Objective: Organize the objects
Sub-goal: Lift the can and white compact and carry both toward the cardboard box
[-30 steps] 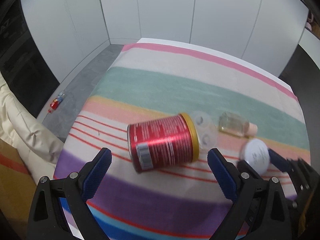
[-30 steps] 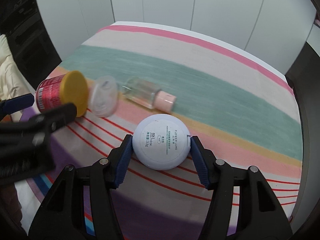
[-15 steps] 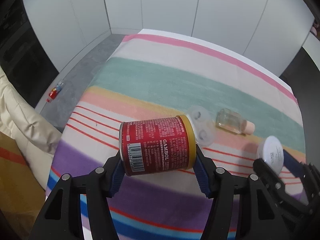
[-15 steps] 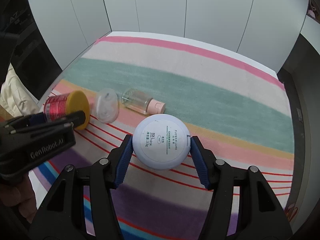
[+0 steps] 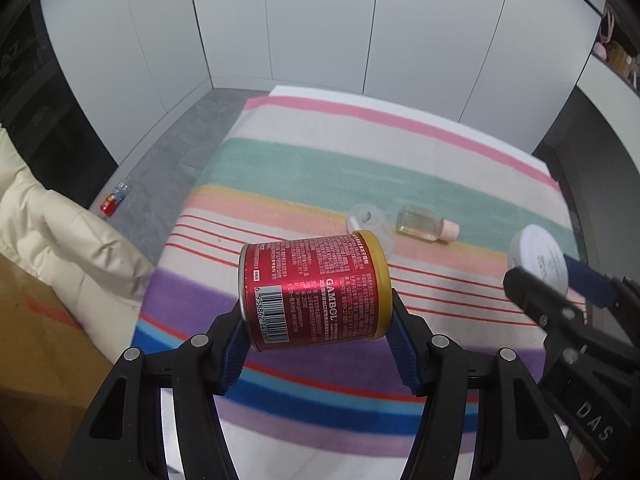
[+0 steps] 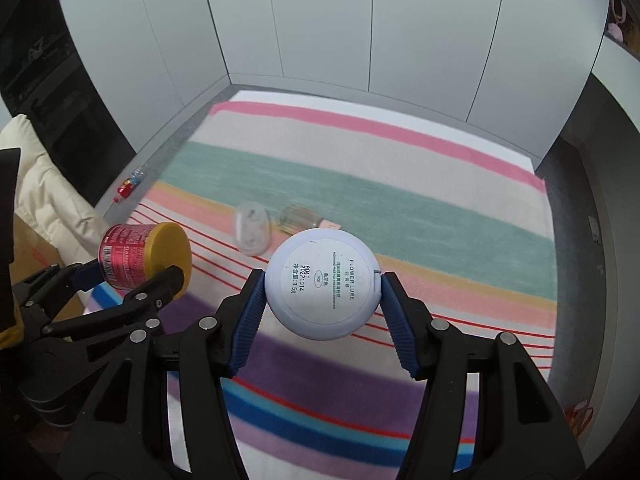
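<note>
Left gripper (image 5: 318, 344) fingers clamping red GAMBOL can (image 5: 314, 290), right gripper (image 6: 322, 320) fingers clamping FLOWER LURE compact (image 6: 322, 284)

Cream padded jacket (image 5: 48, 236) beside striped cloth (image 5: 360, 160) — small bottle (image 5: 113, 200) on floor.

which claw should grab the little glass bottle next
Neither is free now: the left claw is shut on the can, the right claw on the compact. Once emptied, probably right: the bottle lies almost straight ahead of it, but off to the side of the left.
</note>
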